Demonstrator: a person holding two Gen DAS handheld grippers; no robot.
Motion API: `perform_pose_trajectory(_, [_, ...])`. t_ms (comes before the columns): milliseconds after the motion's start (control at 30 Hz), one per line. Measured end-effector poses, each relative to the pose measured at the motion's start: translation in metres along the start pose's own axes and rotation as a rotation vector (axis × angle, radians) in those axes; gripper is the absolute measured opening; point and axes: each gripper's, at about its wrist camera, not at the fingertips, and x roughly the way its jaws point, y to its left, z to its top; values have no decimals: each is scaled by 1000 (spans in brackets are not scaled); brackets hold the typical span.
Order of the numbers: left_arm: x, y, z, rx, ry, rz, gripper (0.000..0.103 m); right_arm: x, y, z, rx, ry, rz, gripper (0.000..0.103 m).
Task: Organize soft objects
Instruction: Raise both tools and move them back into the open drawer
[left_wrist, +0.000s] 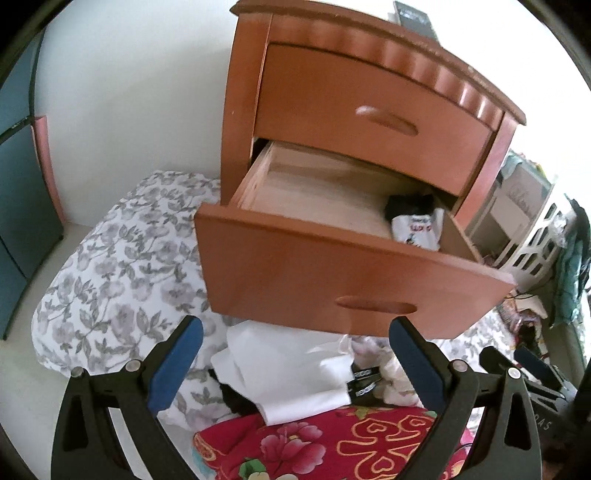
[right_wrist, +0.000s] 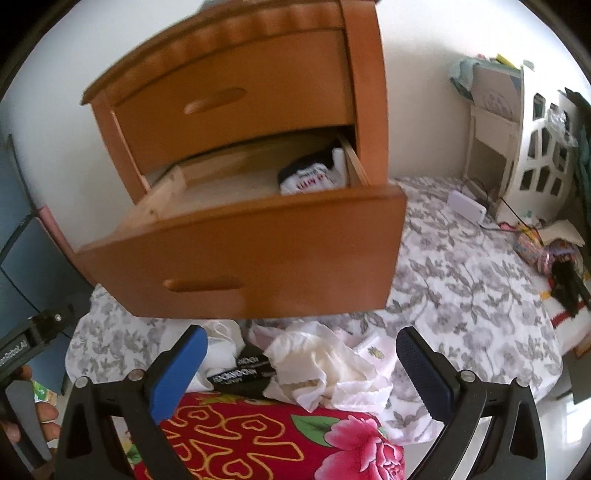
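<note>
A wooden nightstand has its lower drawer (left_wrist: 332, 273) pulled open; it also shows in the right wrist view (right_wrist: 240, 251). A black-and-white folded sock pair (left_wrist: 415, 221) lies in the drawer's right corner (right_wrist: 314, 173). Below the drawer, a heap of white clothes (left_wrist: 288, 373) and black socks with lettering (right_wrist: 240, 369) lies on the bed beside crumpled cream cloth (right_wrist: 332, 362). My left gripper (left_wrist: 295, 354) is open and empty above the heap. My right gripper (right_wrist: 301, 365) is open and empty above the heap too.
A red floral blanket (left_wrist: 332, 443) lies nearest me. The grey floral bedsheet (right_wrist: 461, 288) spreads right, with a white box (right_wrist: 467, 208), a white shelf unit (right_wrist: 535, 162) and clutter at its far edge. A dark cabinet (left_wrist: 18, 184) stands left.
</note>
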Motion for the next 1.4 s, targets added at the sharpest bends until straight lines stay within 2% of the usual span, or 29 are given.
perform_pose_trajectory(367, [-7,5,14,-18,-44,-70,101,-10,1,11,-15,-51,26,103])
perform_pose_trajectory(600, [-7,-1,38,33,-53,-96,101,-13,1,40,-66,-72,9,103])
perform_pose_trajectory(767, [-3,-4,60,62,-54,-78,101,-12,5,67,-110,-74,19,103])
perform_pose_trajectory(900, [9,-9,79,80,-21,-61,101,-5,4,93,-96,-50,72,103])
perform_pose_trajectory(1100, [34,-15,99,87,56,-84,101,17,5,120,-146,-6,34,103])
perform_pose_trajectory(1400, [79,-17,125,57,172,-78,101,67,-10,153,-133,140,34,103])
